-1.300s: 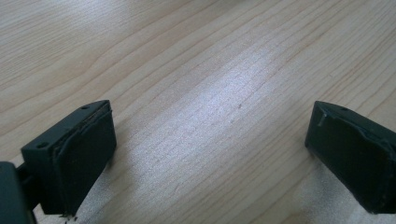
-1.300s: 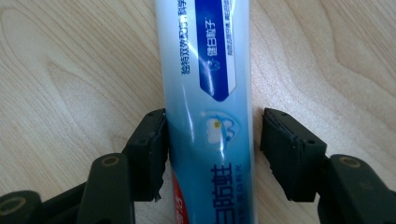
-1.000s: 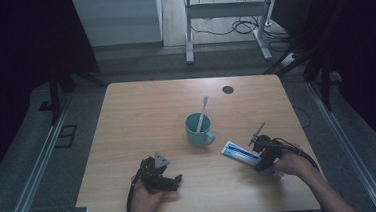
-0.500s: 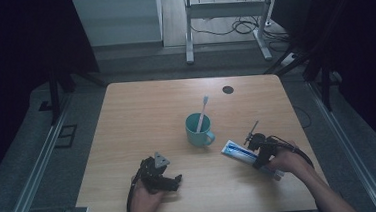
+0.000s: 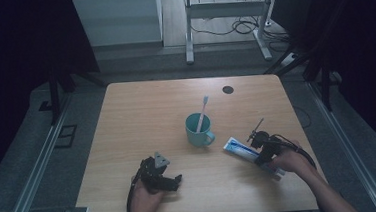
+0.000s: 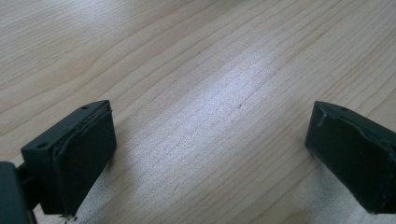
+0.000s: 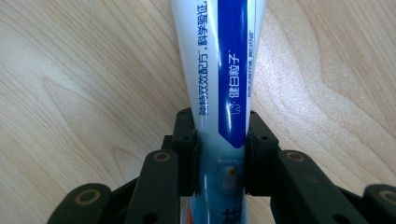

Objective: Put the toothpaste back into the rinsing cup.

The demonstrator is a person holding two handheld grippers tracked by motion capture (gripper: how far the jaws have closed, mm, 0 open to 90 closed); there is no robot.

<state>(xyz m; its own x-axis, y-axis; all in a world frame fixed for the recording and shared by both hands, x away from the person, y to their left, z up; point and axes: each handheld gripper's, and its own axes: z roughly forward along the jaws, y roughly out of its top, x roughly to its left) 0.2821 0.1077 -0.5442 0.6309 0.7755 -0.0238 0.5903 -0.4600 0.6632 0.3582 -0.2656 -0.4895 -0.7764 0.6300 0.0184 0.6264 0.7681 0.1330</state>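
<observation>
Pinching toothpaste tube [image 7: 224, 70]: right gripper [image 7: 220, 154] jaws just closed | print: 健白致子 | left gripper [image 6: 205, 154] jaws spread

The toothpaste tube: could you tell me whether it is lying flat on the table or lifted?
Lying flat. The toothpaste tube rests along the table, and the right gripper has just closed, its pads pressing both sides.

The high view is dim and bluish, dark at its left and right edges, with the tabletop [image 5: 151, 113] the brightest area and fine detail soft. In the left gripper view a pale sheen lies on the wood between the fingers [image 6: 74, 158], which are slightly blurred. The right gripper view is bright and evenly lit, with glare streaking the tube [image 7: 224, 70] just beyond the fingers [image 7: 187, 154].
</observation>
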